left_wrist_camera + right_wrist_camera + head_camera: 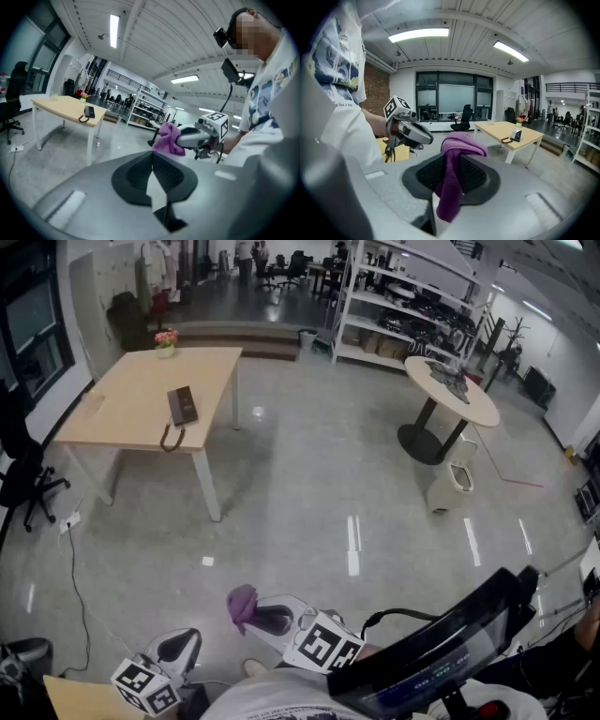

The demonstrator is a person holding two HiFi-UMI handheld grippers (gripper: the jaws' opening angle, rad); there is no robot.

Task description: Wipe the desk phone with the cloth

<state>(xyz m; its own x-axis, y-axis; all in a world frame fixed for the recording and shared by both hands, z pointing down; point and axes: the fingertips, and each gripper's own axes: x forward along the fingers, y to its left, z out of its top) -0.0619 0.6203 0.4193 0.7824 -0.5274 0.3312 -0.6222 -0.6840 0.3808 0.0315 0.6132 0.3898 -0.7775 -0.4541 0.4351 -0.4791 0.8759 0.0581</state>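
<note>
The black desk phone (181, 406) lies on the light wooden table (131, 418) far across the floor, its coiled cord hanging over the front edge. It shows small in the left gripper view (89, 112) and the right gripper view (516, 135). My right gripper (251, 613) is shut on a purple cloth (243, 603), which bunches above the jaws and hangs down between them (454, 164). To its left, my left gripper (176, 649) is shut with nothing in it (152, 157). Both are held low, near the person's body, far from the phone.
A round table (450, 390) and a white bin (453, 486) stand at the right, and a black office chair (23, 479) at the left. Shelving (403, 306) lines the back. A flower pot (166, 341) sits on the phone's table. A dark screen (441, 643) is at the lower right.
</note>
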